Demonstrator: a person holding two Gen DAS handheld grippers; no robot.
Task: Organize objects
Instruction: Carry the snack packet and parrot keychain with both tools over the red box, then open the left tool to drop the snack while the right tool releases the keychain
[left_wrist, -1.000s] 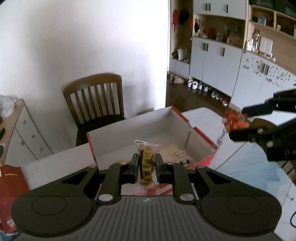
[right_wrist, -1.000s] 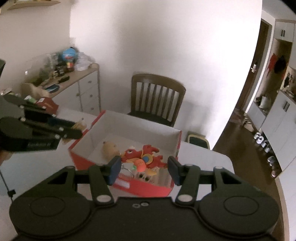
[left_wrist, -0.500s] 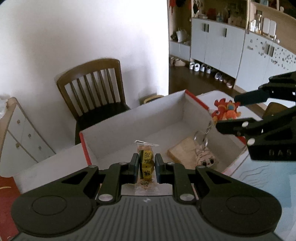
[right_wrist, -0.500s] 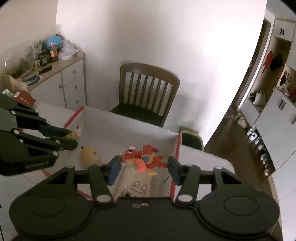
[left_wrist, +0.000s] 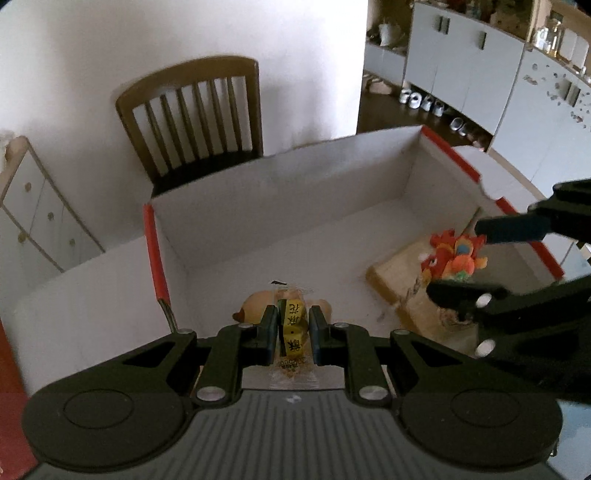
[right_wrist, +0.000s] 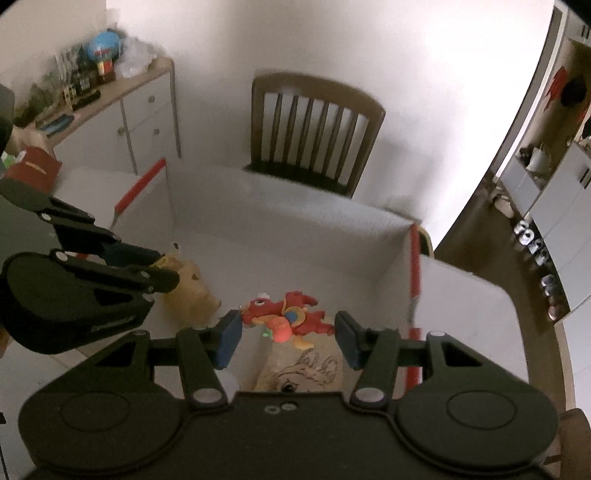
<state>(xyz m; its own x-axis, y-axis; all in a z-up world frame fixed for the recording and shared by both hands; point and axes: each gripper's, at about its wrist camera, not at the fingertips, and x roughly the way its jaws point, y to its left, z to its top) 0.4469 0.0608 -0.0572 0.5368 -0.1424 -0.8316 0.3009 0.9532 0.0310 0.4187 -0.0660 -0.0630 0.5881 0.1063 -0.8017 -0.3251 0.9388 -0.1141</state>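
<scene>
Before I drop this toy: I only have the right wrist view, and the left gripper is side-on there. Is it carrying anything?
Observer: Yes. The left gripper is shut on a yellow snack packet, held upright.
Operator: Is it over the box?
Observer: Yes, over the left end of the box. A tan plush on the box floor shows on either side of the packet.
Operator: Any room beside the plush?
Observer: Bare floor lies between the plush and the pouch below your toy.
</scene>
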